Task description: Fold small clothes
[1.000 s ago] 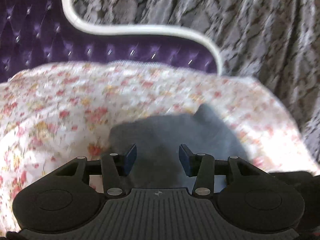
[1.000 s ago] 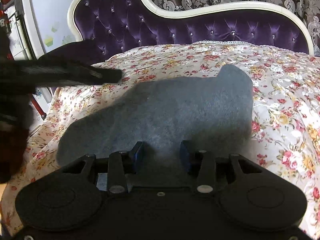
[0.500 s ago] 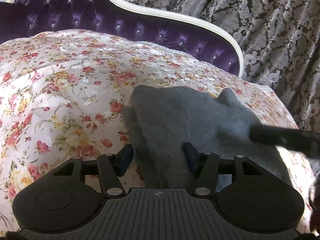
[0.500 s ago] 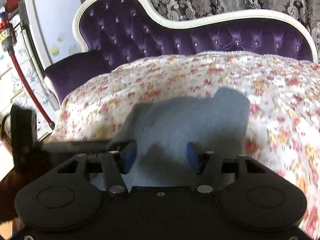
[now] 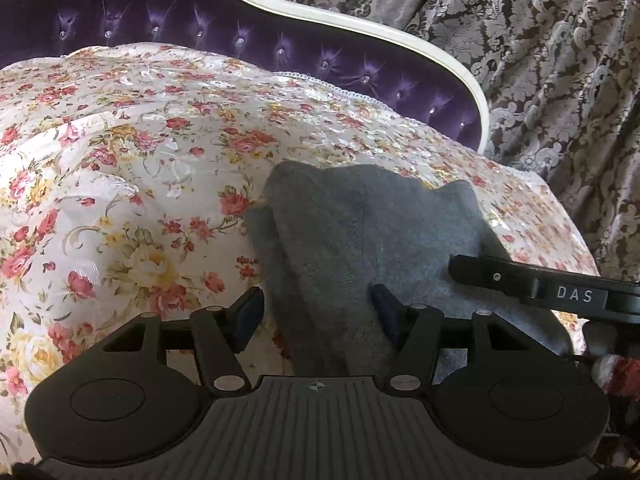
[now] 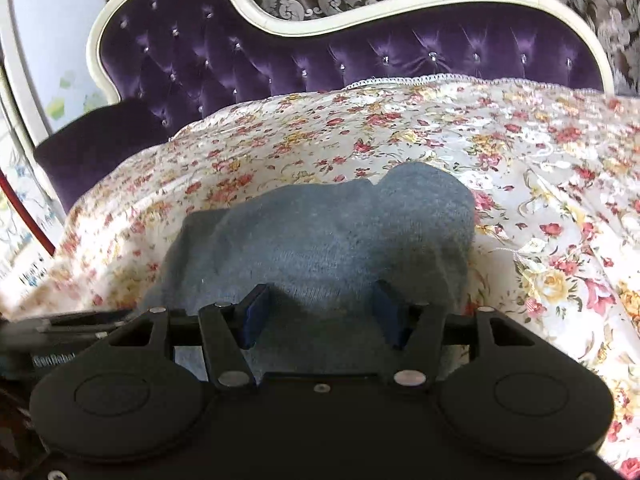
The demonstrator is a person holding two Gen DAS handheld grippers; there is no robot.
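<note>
Now, change: grey garment (image 5: 360, 240) is lying doubled over versus a second ago, when it was spread wider; right gripper is now showing in the left view.
Left gripper (image 5: 316, 314): jaws are standing wide apart, holding nothing, straddling the garment's near left edge.
Right gripper (image 6: 320, 312): jaws are gaping equally wide, empty, hovering over the garment's (image 6: 320, 240) near edge.
Garment location: sitting mid floral cover (image 5: 120, 160), toward its near edge.
Surroundings: purple tufted sofa back (image 6: 320, 52) and patterned curtain (image 5: 560, 60) are standing behind; right gripper's arm (image 5: 560, 292) is crossing the garment's right corner.
</note>
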